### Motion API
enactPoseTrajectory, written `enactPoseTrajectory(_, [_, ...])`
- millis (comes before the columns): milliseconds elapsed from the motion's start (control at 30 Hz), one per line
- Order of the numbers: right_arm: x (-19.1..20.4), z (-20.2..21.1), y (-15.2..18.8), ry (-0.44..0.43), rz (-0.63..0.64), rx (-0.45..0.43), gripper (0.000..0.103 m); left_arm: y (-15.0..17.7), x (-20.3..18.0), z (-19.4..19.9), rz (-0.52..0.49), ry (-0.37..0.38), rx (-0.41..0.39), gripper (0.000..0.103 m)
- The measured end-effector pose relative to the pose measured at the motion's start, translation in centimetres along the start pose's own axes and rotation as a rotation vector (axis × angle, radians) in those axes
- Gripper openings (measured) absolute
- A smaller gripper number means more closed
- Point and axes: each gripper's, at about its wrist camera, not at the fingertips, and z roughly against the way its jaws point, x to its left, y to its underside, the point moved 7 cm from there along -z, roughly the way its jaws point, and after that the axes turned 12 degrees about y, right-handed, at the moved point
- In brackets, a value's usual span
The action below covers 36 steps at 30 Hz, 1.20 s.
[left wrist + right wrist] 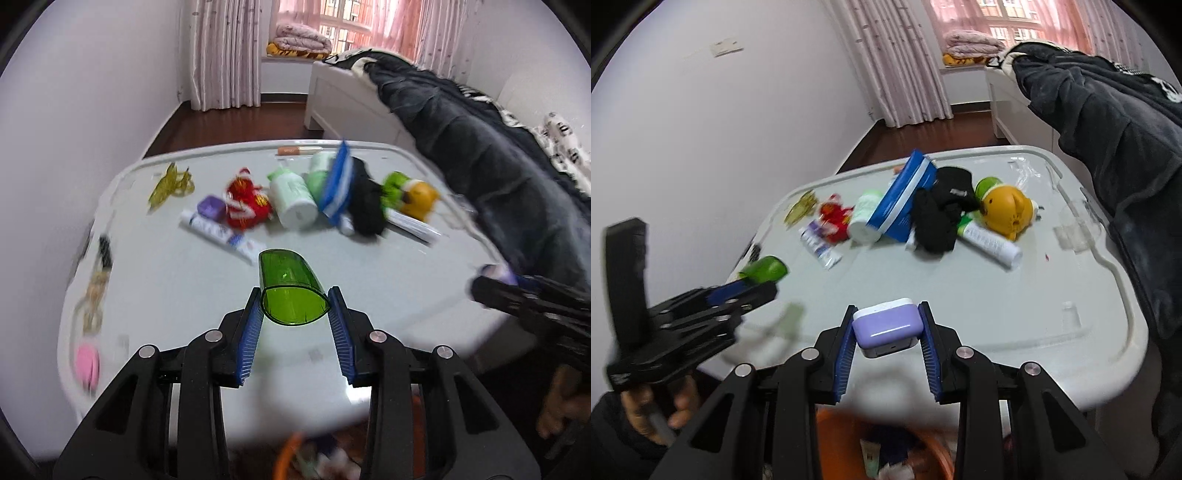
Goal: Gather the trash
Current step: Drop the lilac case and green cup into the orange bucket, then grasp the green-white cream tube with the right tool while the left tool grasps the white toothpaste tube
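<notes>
My left gripper (294,295) is shut on a green see-through plastic cup (291,291), which lies on its side between the blue pads just above the white table (177,295). In the right wrist view the same gripper (750,286) is blurred at the left, with the green cup (766,269) at its tip. My right gripper (886,312) is shut on a small purple and white case (886,326) over the table's near edge. An orange bin (831,435) with scraps inside sits below that edge.
A heap lies across the far half of the table: toothpaste tube (221,232), red pouch (243,206), white and green bottle (293,199), blue box (905,199), black cloth (942,218), yellow toy (1008,210). A dark quilt (1108,129) hangs at the right.
</notes>
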Motion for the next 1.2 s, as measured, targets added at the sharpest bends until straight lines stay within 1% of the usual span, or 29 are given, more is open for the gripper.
enactPoseTrajectory(33, [0.1, 0.4, 0.7, -0.001, 0.007, 0.006, 0.033, 1.5, -0.6, 1.5, 0.002, 0.010, 0.002, 0.035])
enactPoseTrajectory(67, [0.4, 0.9, 1.7, -0.003, 0.014, 0.017, 0.033, 2.1, -1.0, 1.9, -0.003, 0.006, 0.004, 0.035])
enactPoseTrajectory(133, [0.9, 2.1, 4.2, -0.003, 0.031, 0.040, 0.033, 4.9, -2.2, 3.3, -0.030, -0.020, 0.019, 0.035])
enactPoseTrajectory(200, [1.4, 2.7, 6.3, 0.001, 0.043, 0.063, 0.033, 7.0, -2.8, 4.0, -0.040, -0.033, 0.031, 0.035])
enactPoseTrajectory(300, [1.9, 3.0, 9.4, 0.010, 0.053, 0.114, 0.033, 10.3, -3.5, 4.2, -0.012, -0.011, 0.064, 0.035])
enactPoseTrajectory(367, [2.2, 2.7, 11.2, 0.015, 0.061, 0.152, 0.033, 12.1, -3.9, 3.6, -0.019, -0.007, 0.117, 0.035])
enactPoseTrajectory(433, [2.4, 2.6, 12.1, 0.025, 0.073, 0.171, 0.033, 12.8, -4.2, 3.1, -0.030, -0.007, 0.150, 0.035])
enactPoseTrajectory(500, [2.5, 2.7, 12.3, 0.033, 0.080, 0.176, 0.033, 12.9, -4.2, 2.9, -0.033, -0.010, 0.163, 0.035])
enactPoseTrajectory(667, [2.1, 2.3, 12.8, 0.047, 0.070, 0.215, 0.033, 13.7, -3.6, 2.3, 0.007, -0.014, 0.205, 0.036])
enactPoseTrajectory(700, [2.0, 2.1, 13.0, 0.045, 0.065, 0.227, 0.037, 13.8, -3.3, 2.3, 0.014, -0.026, 0.210, 0.037])
enactPoseTrajectory(733, [2.0, 2.0, 13.0, 0.046, 0.061, 0.233, 0.055, 13.9, -3.2, 2.2, 0.018, -0.029, 0.214, 0.046])
enactPoseTrajectory(767, [1.9, 2.0, 12.9, 0.050, 0.057, 0.233, 0.062, 13.9, -3.1, 2.2, 0.020, -0.041, 0.214, 0.063])
enactPoseTrajectory(800, [1.8, 2.1, 12.8, 0.057, 0.055, 0.221, 0.064, 13.8, -2.9, 2.3, 0.021, -0.054, 0.208, 0.068])
enactPoseTrajectory(900, [1.9, 2.1, 12.9, 0.058, 0.055, 0.222, 0.064, 13.7, -2.9, 2.4, 0.019, -0.053, 0.201, 0.069])
enactPoseTrajectory(1200, [1.6, 1.6, 12.0, 0.032, 0.014, 0.235, 0.064, 14.1, -1.9, 1.7, 0.062, -0.049, 0.237, 0.069])
